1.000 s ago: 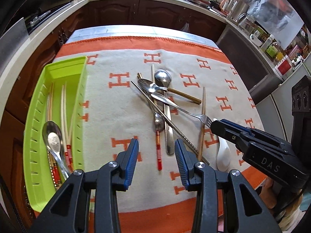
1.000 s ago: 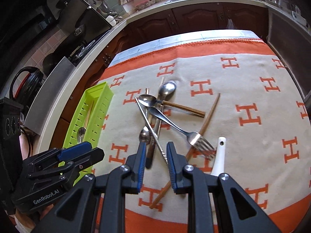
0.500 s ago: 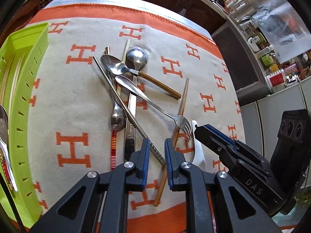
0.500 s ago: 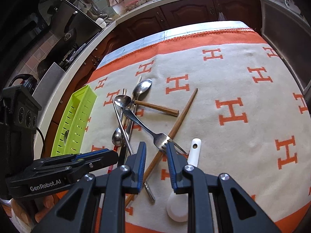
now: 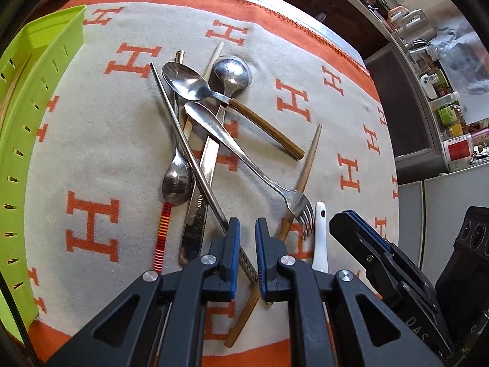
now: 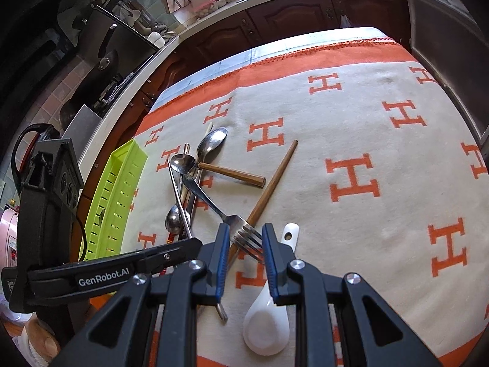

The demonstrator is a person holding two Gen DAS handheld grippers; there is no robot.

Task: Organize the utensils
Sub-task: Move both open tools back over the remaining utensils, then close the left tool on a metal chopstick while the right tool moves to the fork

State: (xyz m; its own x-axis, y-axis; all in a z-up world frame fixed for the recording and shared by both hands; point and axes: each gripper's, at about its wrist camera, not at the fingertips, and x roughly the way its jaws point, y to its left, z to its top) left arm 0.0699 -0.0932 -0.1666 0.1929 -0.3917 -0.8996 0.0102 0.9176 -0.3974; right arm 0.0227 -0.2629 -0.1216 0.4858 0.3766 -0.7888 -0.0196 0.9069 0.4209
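Am straddling metal chopstick (image 5: 195, 165) with narrowed left tongs (image 5: 246, 238); right tongs (image 6: 243, 246) bracketing fork (image 6: 214, 205), unclosed. Next: pinch, lift toward green tray (image 5: 27, 116).

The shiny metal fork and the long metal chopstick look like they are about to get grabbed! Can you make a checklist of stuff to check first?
1. Right gripper lined up on the shiny metal fork: ok, the tines sit between its open fingers.
2. Left gripper lined up on the long metal chopstick: ok, its patterned end lies in the gap.
3. Fingers touching the metal: cannot tell.
4. Fork free to lift: not ok, its handle crosses the pile and its tines overlap the brown wooden chopstick.
5. White ceramic spoon out of the way: not ok, it lies right beside the fork.
6. Green plastic tray in reach: ok, it lies to the left.
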